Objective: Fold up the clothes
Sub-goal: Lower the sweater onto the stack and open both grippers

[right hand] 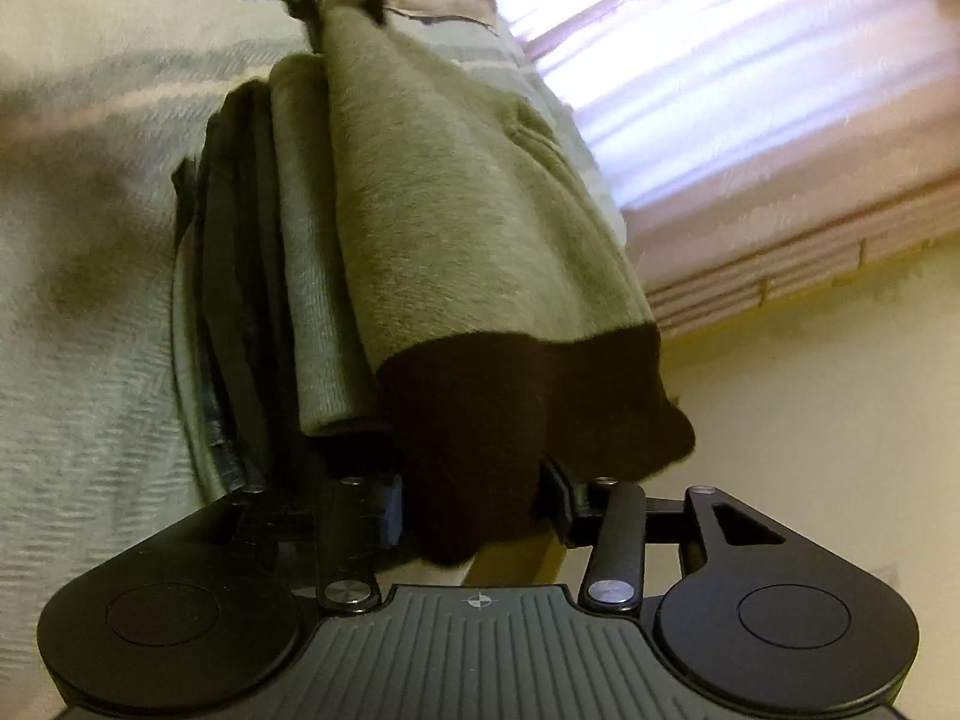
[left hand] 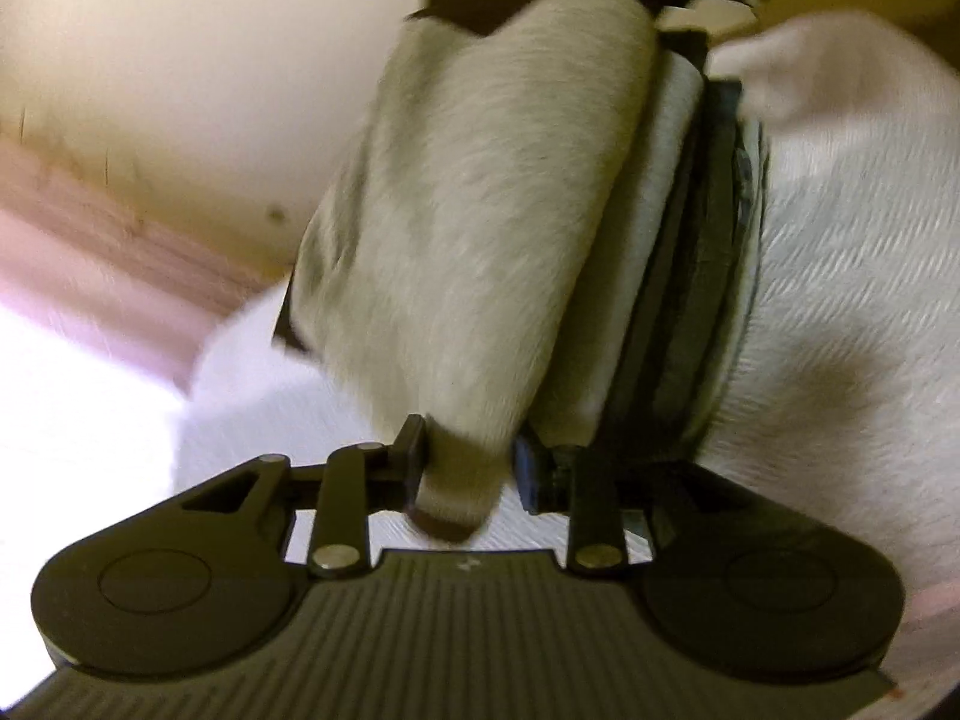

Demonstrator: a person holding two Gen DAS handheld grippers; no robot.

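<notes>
Both grippers hold one garment, a grey-green sweater (left hand: 480,228) with a dark brown band along one edge. In the left wrist view the left gripper (left hand: 465,474) has its jaws closed on a narrow bunch of the light cloth at lower centre of the frame, and the sweater runs from there up to the top centre, where the dark band shows. In the right wrist view the right gripper (right hand: 474,510) has its jaws closed on the dark band (right hand: 528,396) at lower centre; the sweater (right hand: 456,198) stretches away to the upper left of that frame, where the other gripper's dark linkage is just visible.

Position of the work: the sweater is held taut between the two grippers and appears lifted clear of the white textured bedspread (left hand: 840,276), which fills the right of the left view and the left of the right view. A dark stack of cloth (right hand: 240,276) lies on the bedspread beside the sweater; whether it is folded clothing cannot be told.

Progress, as a judgement: the sweater looks doubled along its length, so a first fold seems made. Cross folds, laying down and smoothing remain. Both frames are blurred, so finer creases cannot be checked.
</notes>
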